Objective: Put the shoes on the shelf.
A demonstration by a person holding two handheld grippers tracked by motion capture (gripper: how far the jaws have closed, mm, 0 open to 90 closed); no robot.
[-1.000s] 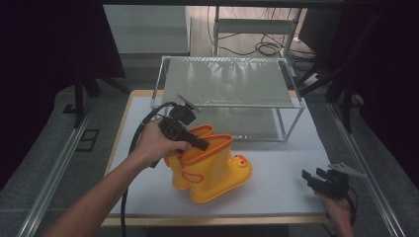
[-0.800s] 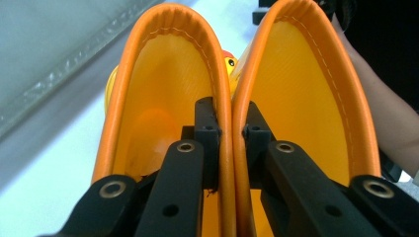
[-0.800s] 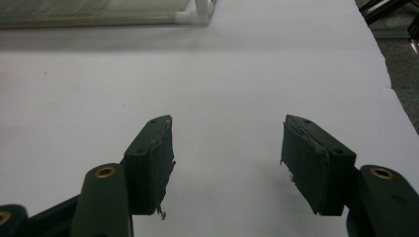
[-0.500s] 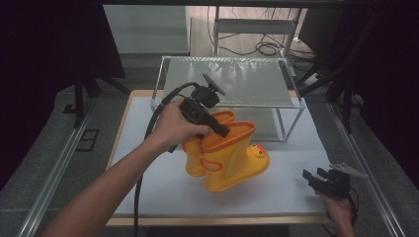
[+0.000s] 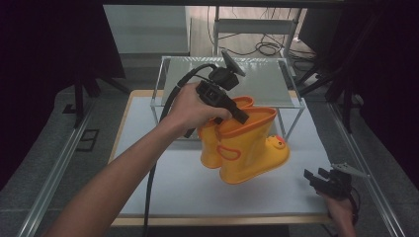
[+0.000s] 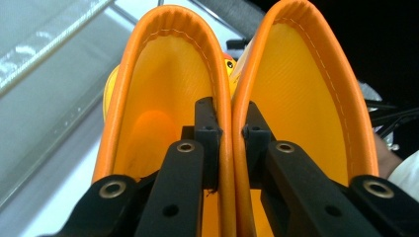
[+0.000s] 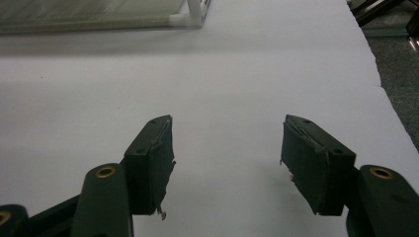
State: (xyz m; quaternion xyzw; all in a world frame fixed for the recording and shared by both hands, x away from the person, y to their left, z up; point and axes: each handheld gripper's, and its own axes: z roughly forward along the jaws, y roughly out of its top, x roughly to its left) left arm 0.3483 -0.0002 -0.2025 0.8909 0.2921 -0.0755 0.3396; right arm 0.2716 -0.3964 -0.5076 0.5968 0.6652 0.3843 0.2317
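The left gripper (image 5: 240,115) has both yellow rubber boots (image 5: 247,143) at once: its fingers (image 6: 206,129) pinch the two orange-trimmed cuffs together where they touch, one finger down inside each boot shaft, the two rims squeezed flat between the pads. From the left gripper view the boot openings spread out to either side of the fingers, and a bit of the duck face on one toe peeks through above them. The pair hangs below the fingers, clear of the desk (image 5: 173,187), tilted so the toes point away toward the right and the soles face down and toward the person. The left hand (image 5: 190,109) wraps the gripper's handle, with the black cable (image 5: 153,173) trailing back along the forearm. Just beyond the fingers stands a low rack (image 5: 267,81) with a glass top on a white frame, and the boots hang in front of its near edge.

The right gripper (image 5: 323,181) sits well apart from all this, low over the near right corner of the desk. Its fingers (image 7: 150,163) stand wide, with nothing between them but the white desk surface, and the corner post of the rack shows far ahead of them.
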